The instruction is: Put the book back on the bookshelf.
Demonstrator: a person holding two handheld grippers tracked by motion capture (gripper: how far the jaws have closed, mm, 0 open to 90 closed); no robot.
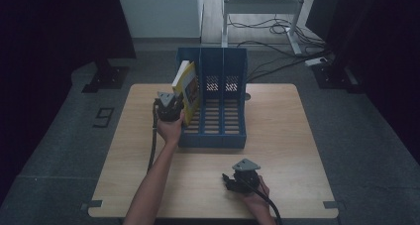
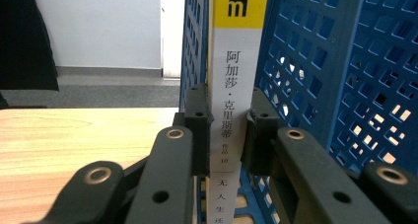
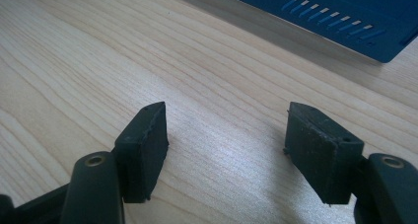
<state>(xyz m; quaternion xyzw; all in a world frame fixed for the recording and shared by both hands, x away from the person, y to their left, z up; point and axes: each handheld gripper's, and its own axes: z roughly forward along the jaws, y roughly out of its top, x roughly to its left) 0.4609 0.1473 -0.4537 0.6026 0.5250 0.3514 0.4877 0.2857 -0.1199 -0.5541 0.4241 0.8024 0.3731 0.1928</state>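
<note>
Gripping the spine of a yellow-and-white book (image 2: 231, 86), the left gripper (image 1: 170, 107) has its jaws pressed against both sides of the narrow spine, as the left gripper view shows plainly. From above, the book (image 1: 187, 88) stands tilted in the leftmost compartment of the blue file rack (image 1: 233, 136), its top leaning out to the left over the rack's outer wall while its lower edge sits inside the slot.

The chief risk, as I judge it, comes from that tilt. Held only by the spine, the book could pivot between the pads, and the cover might fan open or the whole thing swing further left and topple over the low side wall onto the wooden table (image 1: 277, 160). A spine is a slim, smooth place to pinch; any twist of the hand could let it slide. The perforated divider (image 2: 315, 76) lies just beside the right jaw, so pushing deeper may catch that jaw on the lattice and drag or shove the light rack across the tabletop, since nothing steadies it.

Farther right, the right gripper (image 1: 241, 181) rests low near the table's front edge, well apart from the rack, its jaws standing partly apart with nothing between them, bare wood grain (image 3: 222, 135) beneath. Idle there, it cannot brace the rack if it shifts.
</note>
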